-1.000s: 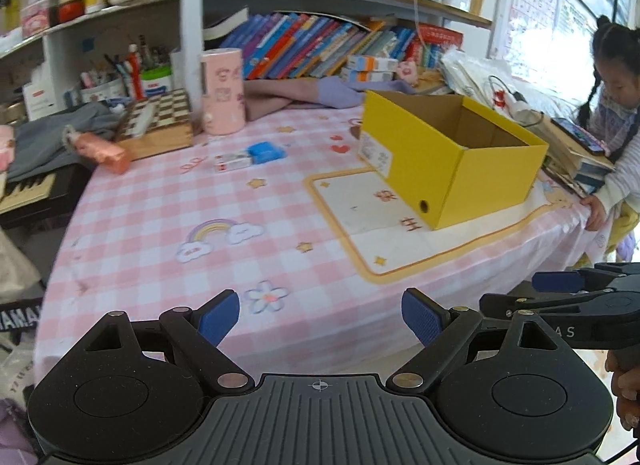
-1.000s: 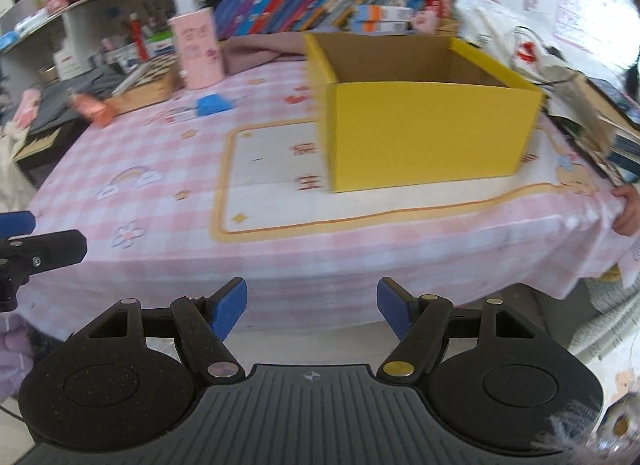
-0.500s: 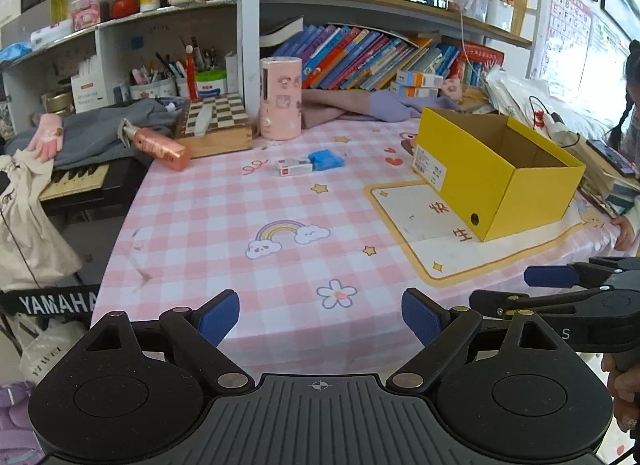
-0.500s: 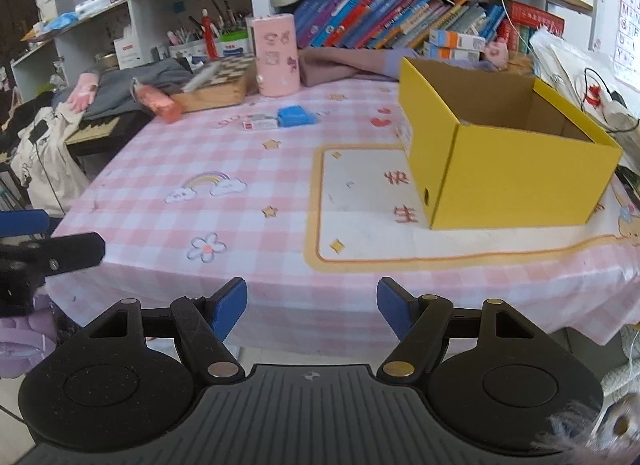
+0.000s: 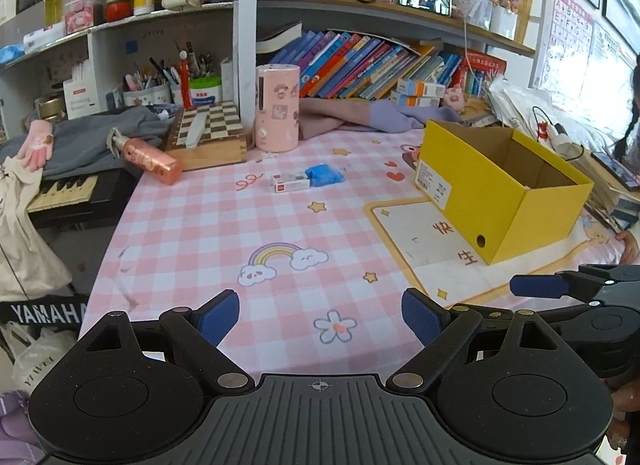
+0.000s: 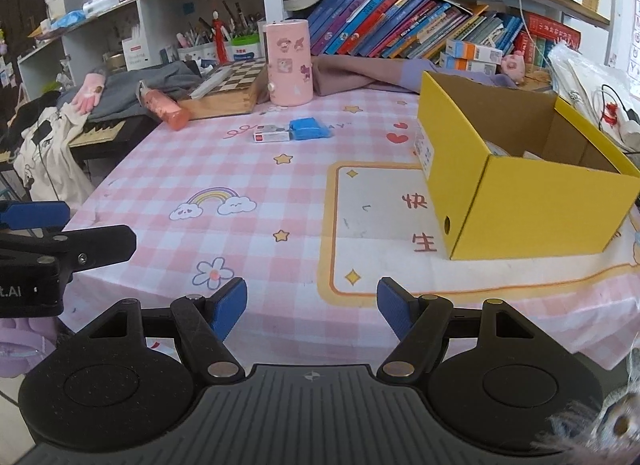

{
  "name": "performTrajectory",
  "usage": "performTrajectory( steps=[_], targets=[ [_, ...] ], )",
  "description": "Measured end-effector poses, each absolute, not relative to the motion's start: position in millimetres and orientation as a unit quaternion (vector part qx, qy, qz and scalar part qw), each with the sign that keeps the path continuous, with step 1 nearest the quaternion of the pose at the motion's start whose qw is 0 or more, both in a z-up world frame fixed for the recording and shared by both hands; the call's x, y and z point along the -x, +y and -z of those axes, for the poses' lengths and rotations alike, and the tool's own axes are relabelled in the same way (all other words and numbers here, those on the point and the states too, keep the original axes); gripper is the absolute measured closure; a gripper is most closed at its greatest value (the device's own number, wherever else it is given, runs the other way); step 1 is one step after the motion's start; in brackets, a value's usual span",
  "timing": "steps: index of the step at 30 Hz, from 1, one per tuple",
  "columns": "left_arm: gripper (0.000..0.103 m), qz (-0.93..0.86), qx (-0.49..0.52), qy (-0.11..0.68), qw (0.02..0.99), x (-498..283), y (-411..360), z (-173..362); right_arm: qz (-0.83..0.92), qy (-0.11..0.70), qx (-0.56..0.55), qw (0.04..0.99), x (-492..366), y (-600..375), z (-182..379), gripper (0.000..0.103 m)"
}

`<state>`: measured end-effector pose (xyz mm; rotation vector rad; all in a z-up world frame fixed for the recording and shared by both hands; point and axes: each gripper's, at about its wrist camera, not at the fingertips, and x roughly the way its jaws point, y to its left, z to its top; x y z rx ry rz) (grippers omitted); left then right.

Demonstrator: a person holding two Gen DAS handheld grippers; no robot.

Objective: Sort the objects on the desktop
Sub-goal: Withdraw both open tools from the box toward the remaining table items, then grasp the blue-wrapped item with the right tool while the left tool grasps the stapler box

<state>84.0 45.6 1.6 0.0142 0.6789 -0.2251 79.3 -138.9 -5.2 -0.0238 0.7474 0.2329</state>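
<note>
A small white and red box [image 5: 291,182] and a blue packet [image 5: 325,175] lie side by side at the far middle of the pink checked tablecloth; both show in the right wrist view, box [image 6: 271,134], packet [image 6: 309,128]. An open yellow cardboard box [image 5: 500,185] stands on the right; in the right wrist view [image 6: 520,185] something pale lies inside it. My left gripper [image 5: 320,311] is open and empty above the table's near edge. My right gripper [image 6: 312,305] is open and empty there too, to the left one's right.
A pink cylinder [image 5: 277,107], a wooden chessboard box [image 5: 208,135] and a pink bottle [image 5: 150,157] lying down sit at the table's back. Shelves of books stand behind. A keyboard [image 5: 64,189] is to the left. A child [image 5: 632,145] is at the right edge.
Both grippers have risen and tilted up, so more of the table and shelves shows. Both stay open and empty. Nothing on the table has moved.
</note>
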Motion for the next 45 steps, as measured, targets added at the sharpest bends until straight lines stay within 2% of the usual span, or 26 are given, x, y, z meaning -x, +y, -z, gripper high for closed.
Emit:
performTrajectory(
  steps=[22, 45],
  targets=[
    [0.012, 0.064, 0.008, 0.341, 0.938, -210.8, 32.9, 2.6, -0.150, 0.375, 0.019, 0.915, -219.8, -139.1, 9.6, 0.033],
    [0.012, -0.011, 0.008, 0.366, 0.931, -282.7, 47.7, 7.9, -0.189, 0.411, 0.010, 0.892, -374.6, -99.6, 31.2, 0.033]
  ],
)
